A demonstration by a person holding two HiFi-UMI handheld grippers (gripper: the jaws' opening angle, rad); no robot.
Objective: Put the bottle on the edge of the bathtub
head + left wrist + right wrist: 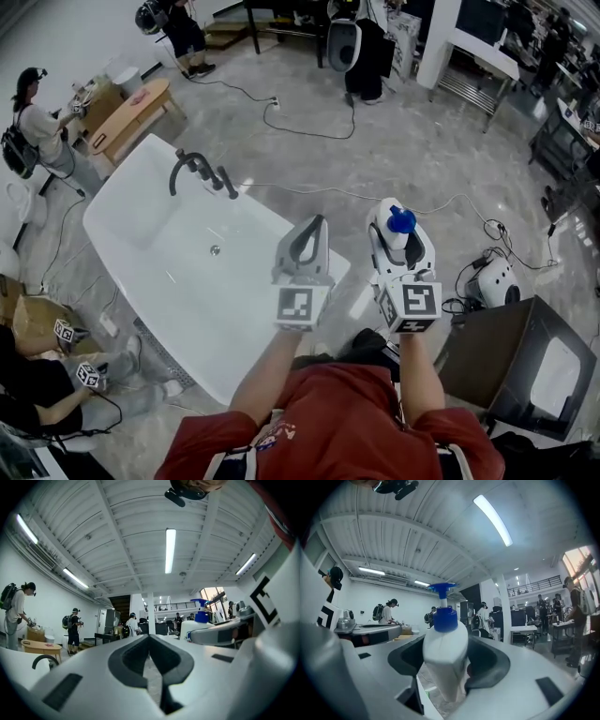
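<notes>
Head view: right tool is clenched on the bottle. Only the blue pump head and a sliver of white shoulder show there; the rest of the body is covered by the tool's white shell and its marker cube.

Right gripper view: the two dark pads press on either side of the white bottle body, with the pump nozzle pointing left. The bottle's base drops behind the tool housing, so its underside cannot be made out.

Location: the bottle is held in the air over the grey floor, just off the near right corner of the bathtub and not touching it.

Left tool: clenched and empty. In the left gripper view the pad tips meet, and only floor shows through the loop behind them.

The left tool sits over the bathtub's near right corner in the head view and covers part of that rim. The black faucet stands at the far rim, and the drain is visible in the basin. In the left gripper view only a curved piece of the faucet shows at lower left; the tub itself is hidden by the tool shell.
</notes>
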